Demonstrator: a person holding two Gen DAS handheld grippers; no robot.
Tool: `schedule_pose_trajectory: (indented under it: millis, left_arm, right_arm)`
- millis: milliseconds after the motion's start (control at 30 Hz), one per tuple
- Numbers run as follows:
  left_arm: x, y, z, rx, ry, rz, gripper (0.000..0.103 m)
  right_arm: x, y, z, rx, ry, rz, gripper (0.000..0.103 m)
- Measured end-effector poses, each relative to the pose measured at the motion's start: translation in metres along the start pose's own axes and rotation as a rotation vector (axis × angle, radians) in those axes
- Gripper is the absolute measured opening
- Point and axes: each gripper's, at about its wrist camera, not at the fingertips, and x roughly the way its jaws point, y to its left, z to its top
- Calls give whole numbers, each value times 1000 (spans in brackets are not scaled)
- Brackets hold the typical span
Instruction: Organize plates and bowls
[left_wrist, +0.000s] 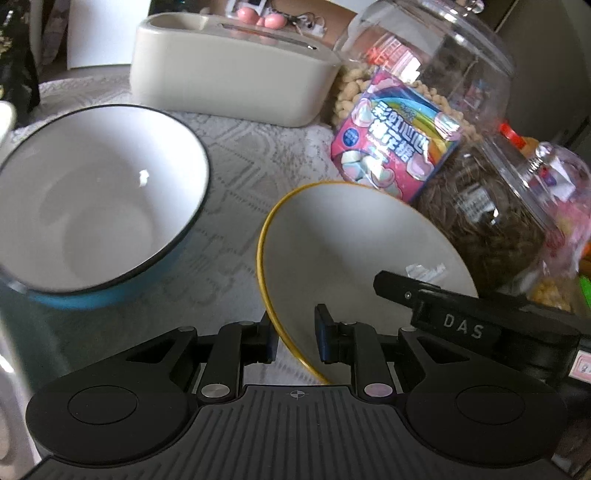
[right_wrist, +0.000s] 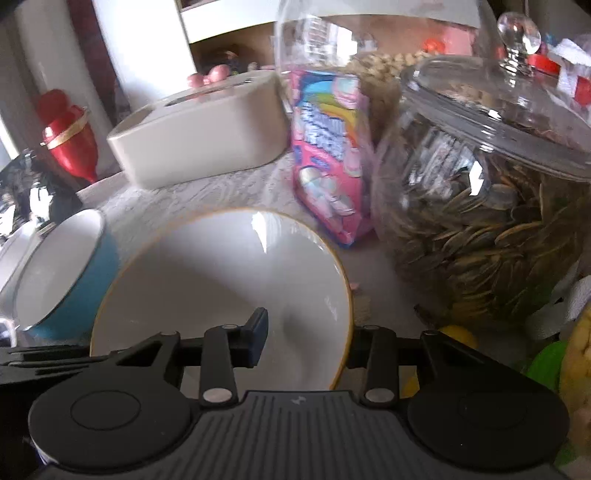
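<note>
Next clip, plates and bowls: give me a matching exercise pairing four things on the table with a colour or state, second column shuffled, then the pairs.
Things
1. yellow-rimmed bowl
2. dark-rimmed bowl
3. lidded glass jar
4. tissue box

Descriptions
A. cream, with a slot in its top
B. full of striped seeds
C. blue outside, held by neither gripper
D. tilted, its rim between the jaws of both the left gripper and the right gripper

Pairs: 1-D, 2-C, 3-B, 4-A
</note>
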Motion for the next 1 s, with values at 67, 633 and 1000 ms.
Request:
schedule_pose_trajectory:
  millis: [67, 633, 1000]
  left_arm:
    - [-11, 3, -6, 3, 6, 4, 27]
    - [-82, 37, -66, -50, -1, 32, 30]
    - [-101, 44, -66, -70, -46, 47, 25]
  right_arm:
    - [-9, 7, -4, -14, -7, 32, 39]
    - [-33, 73, -51, -208, 89, 82, 40]
    - [-42, 58, -42, -95, 85, 119, 48]
